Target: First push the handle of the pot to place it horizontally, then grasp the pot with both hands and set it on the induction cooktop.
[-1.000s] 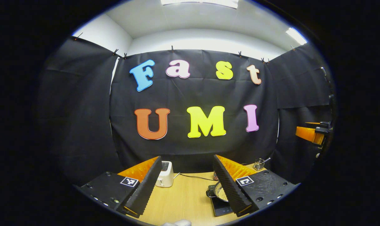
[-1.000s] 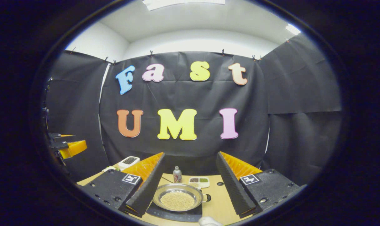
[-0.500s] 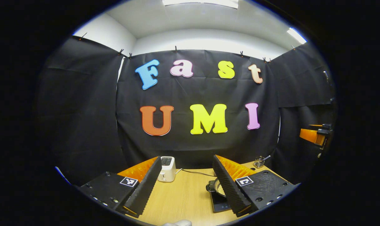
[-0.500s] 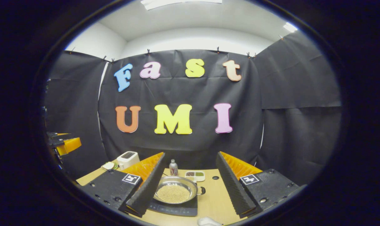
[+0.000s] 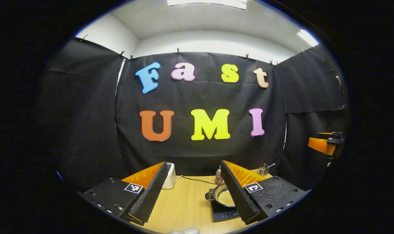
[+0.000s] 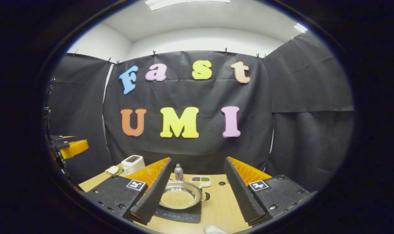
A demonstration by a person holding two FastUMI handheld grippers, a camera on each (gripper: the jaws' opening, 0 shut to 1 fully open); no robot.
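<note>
A steel pot [image 6: 180, 198] filled with small beige beads sits on the black induction cooktop [image 6: 179, 215], its short black handle [image 6: 206, 196] pointing right. In the left gripper view the pot [image 5: 223, 197] and cooktop [image 5: 223, 213] lie low on the right, partly behind my right finger. My left gripper [image 5: 194, 164] is open, held above the table with nothing between its fingers. My right gripper [image 6: 197, 160] is open too, back from the pot and above it. Each gripper shows at the other view's edge, the right gripper [image 5: 323, 144] and the left gripper [image 6: 70, 148].
A wooden table [image 5: 184, 201] carries a white toaster [image 5: 169, 175] with its cord, a small bottle [image 6: 178, 172], a divided seasoning tray [image 6: 200, 181] and a utensil holder [image 5: 264, 169]. Black cloth walls close the booth behind and at the sides.
Both views have shifted slightly. The pot and cooktop show more fully in the left gripper view and look a bit farther off in the right gripper view. Both grippers stay open.
</note>
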